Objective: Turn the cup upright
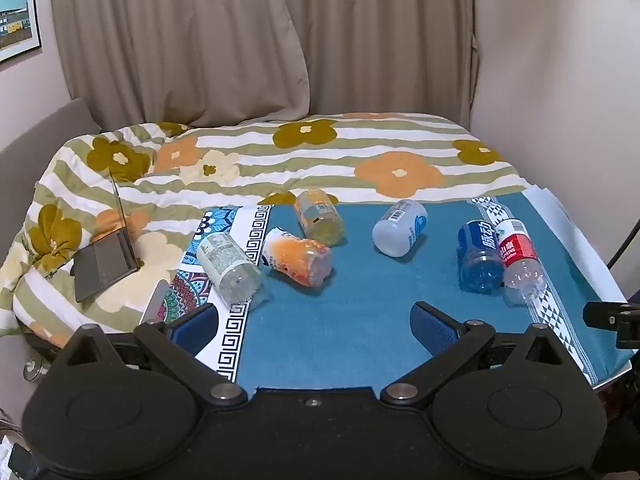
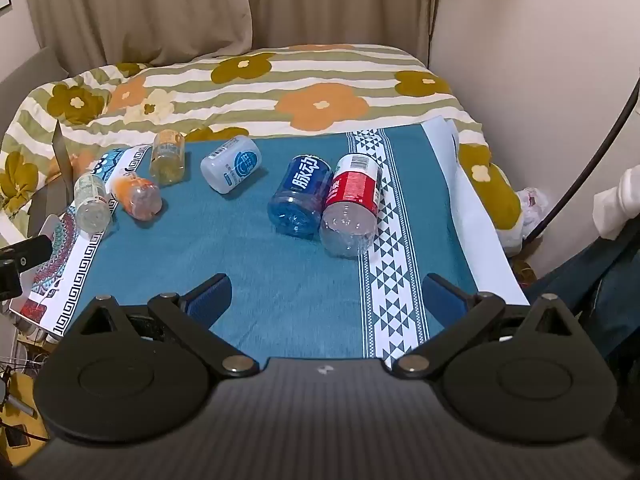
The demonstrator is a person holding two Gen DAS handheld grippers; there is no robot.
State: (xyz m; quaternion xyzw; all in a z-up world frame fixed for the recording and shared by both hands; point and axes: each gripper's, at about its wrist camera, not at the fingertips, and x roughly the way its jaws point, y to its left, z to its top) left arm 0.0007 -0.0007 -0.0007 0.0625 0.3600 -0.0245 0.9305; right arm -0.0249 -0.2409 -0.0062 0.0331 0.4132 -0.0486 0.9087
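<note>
Several cut-bottle cups lie on their sides on a blue cloth (image 1: pixel 352 320). From left: a clear white-label cup (image 1: pixel 228 266) (image 2: pixel 91 204), an orange cup (image 1: pixel 298 258) (image 2: pixel 138 196), a yellow cup (image 1: pixel 320 216) (image 2: pixel 168 158), a white cup (image 1: pixel 400 227) (image 2: pixel 231 165), a blue cup (image 1: pixel 480 256) (image 2: pixel 302 196) and a red-label cup (image 1: pixel 520 256) (image 2: pixel 352 204) touching it. My left gripper (image 1: pixel 314 330) is open and empty, short of the cups. My right gripper (image 2: pixel 328 298) is open and empty, short of the blue and red cups.
A flowered quilt (image 1: pixel 280 156) covers the bed behind the cloth. A half-open laptop (image 1: pixel 108 256) rests on the quilt at left. Curtains (image 1: pixel 240 40) and a wall stand behind. A patterned mat (image 1: pixel 224 248) borders the cloth's left edge. A person's leg (image 2: pixel 600 280) is at right.
</note>
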